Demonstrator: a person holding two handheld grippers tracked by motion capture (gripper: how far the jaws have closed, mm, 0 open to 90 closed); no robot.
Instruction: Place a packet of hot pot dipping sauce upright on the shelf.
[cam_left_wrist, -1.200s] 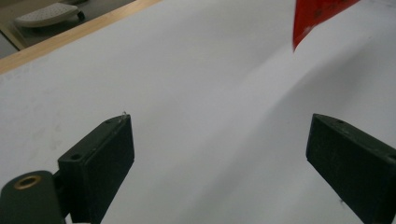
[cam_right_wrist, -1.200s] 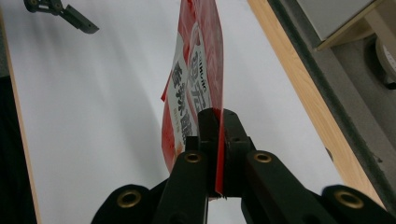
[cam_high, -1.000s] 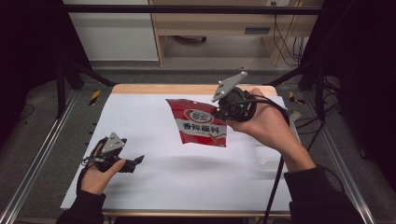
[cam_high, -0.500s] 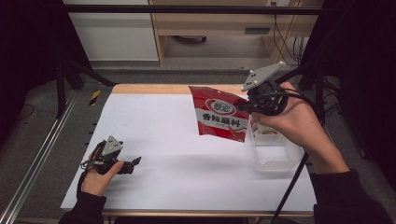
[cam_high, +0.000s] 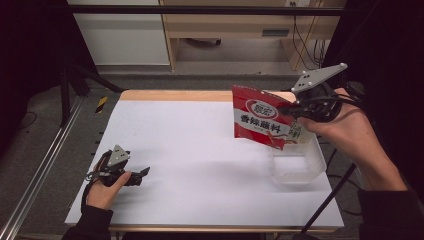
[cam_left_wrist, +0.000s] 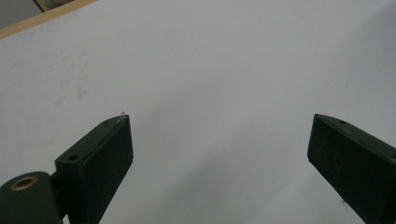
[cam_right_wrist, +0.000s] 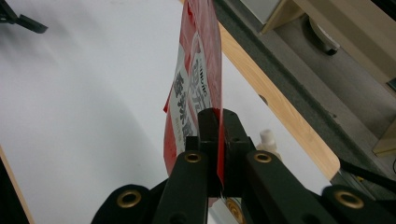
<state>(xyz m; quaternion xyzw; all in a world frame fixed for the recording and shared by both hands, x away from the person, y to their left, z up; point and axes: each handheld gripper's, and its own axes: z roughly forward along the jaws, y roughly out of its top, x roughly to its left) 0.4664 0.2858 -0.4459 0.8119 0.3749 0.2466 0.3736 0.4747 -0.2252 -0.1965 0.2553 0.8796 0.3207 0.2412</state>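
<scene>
A person at a white table (cam_high: 200, 150) lifts a red sauce packet (cam_high: 260, 122) in the right gripper (cam_high: 295, 107), whose 2 black jaws are clamped flat on the packet's edge. In the right gripper view the packet (cam_right_wrist: 198, 88) stands on edge between the closed jaws, its white label and dark lettering facing left, its top reaching past the upper border. Seen from the high view, the packet hangs clear of the tabletop at the far right of the table, its lower right corner just above a clear plastic box (cam_high: 295, 162) that sits near the table's right edge. The right hand (cam_high: 345, 130) holds the gripper over the box, with the grey 3-cornered plate (cam_high: 317, 77) tilted upward.

At the near left corner, the left gripper (cam_high: 142, 172) rests low on the table in the left hand (cam_high: 107, 187), well apart from the packet. In the left gripper view its 2 jaws stand wide apart with bare white tabletop (cam_left_wrist: 210, 93) between them. A wooden strip (cam_high: 170, 95) edges the table's far side.
</scene>
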